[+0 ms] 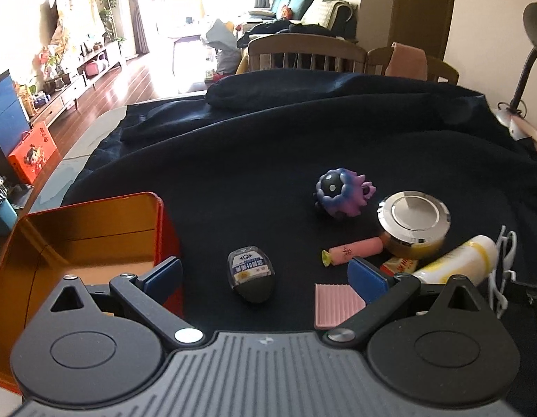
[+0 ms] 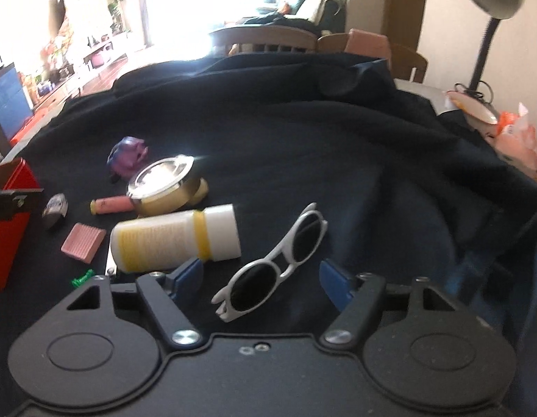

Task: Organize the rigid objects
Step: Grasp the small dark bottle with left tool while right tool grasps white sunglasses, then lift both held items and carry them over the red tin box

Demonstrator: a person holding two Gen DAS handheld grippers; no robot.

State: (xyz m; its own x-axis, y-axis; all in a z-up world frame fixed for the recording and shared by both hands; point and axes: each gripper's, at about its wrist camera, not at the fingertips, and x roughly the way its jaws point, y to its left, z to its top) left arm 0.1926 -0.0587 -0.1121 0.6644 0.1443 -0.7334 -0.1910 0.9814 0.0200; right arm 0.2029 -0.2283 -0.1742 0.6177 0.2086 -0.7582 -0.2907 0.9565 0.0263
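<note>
Dark cloth [image 1: 268, 146] covered the table. From the left view, the left gripper [image 1: 265, 276] stood wide open around a small case [image 1: 251, 274], beside the red box [image 1: 91, 229]. From the right view, the right gripper [image 2: 261, 276] stood wide open, empty, with white sunglasses [image 2: 275, 264] between its fingers [image 2: 186, 272], beside a bottle [image 2: 174, 238].

Red tin [image 2: 7, 229] cut by left edge

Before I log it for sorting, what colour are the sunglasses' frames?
White, with dark lenses. The sunglasses show best in the right wrist view.

far cloth [image 1: 268, 146]: open | blocked right: tin [image 1: 413, 222], bottle [image 1: 456, 260]
</note>
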